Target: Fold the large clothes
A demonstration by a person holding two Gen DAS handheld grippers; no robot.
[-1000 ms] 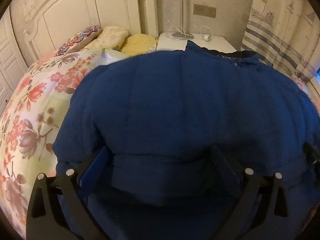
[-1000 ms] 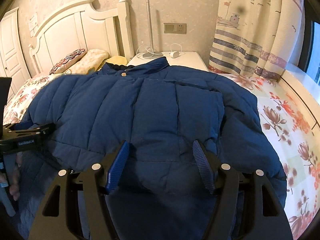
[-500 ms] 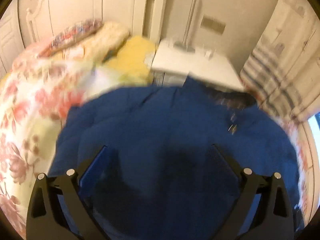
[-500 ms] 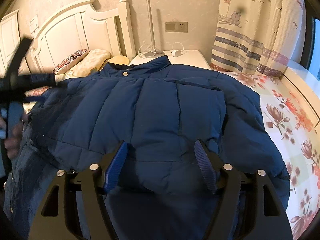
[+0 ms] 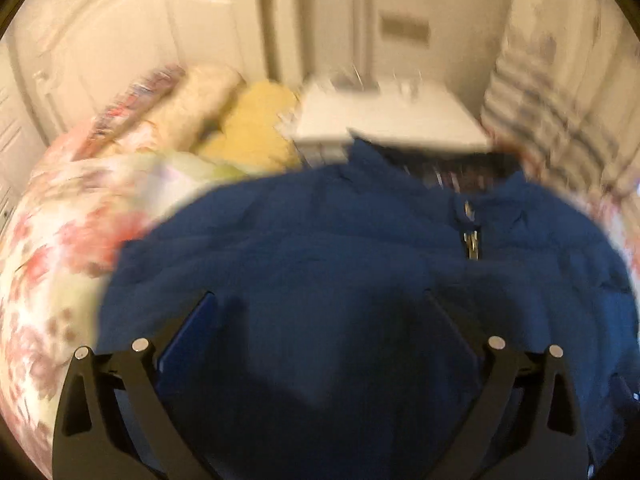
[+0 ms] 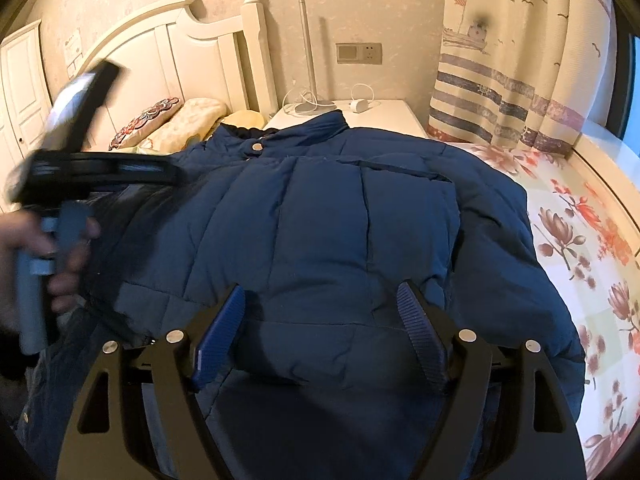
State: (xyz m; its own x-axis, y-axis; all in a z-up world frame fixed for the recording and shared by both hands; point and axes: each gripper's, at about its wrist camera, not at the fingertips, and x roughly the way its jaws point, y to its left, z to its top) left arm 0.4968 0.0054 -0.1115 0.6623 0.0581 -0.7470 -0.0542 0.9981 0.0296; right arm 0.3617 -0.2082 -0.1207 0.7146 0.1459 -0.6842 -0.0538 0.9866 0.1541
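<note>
A dark blue padded jacket (image 6: pixel 328 208) lies spread on the floral bed, collar toward the nightstand. My right gripper (image 6: pixel 320 312) hovers at its lower hem; its jaws are opening, the puffy hem lies between the fingers, and the pads do not press it. In the blurred left wrist view the jacket (image 5: pixel 340 240) fills the lower half, with zipper pull (image 5: pixel 472 240) and collar at the far right. My left gripper (image 5: pixel 320 320) stands open above the fabric with nothing clamped. The right wrist view shows a hand (image 6: pixel 60 248) holding that left gripper raised over the jacket's left sleeve.
A white headboard (image 6: pixel 168 60) and pillows (image 6: pixel 188 120) are at the far left. A white nightstand (image 6: pixel 380 116) with a lamp stand and charger sits behind the collar. A striped curtain (image 6: pixel 512 80) hangs at the right. Floral bedspread (image 6: pixel 580 248) shows to the jacket's right.
The left gripper rose from the jacket's left edge and moved up over the sleeve; its view now reaches the collar and zipper. The right gripper stayed put, its jaws slightly wider.
</note>
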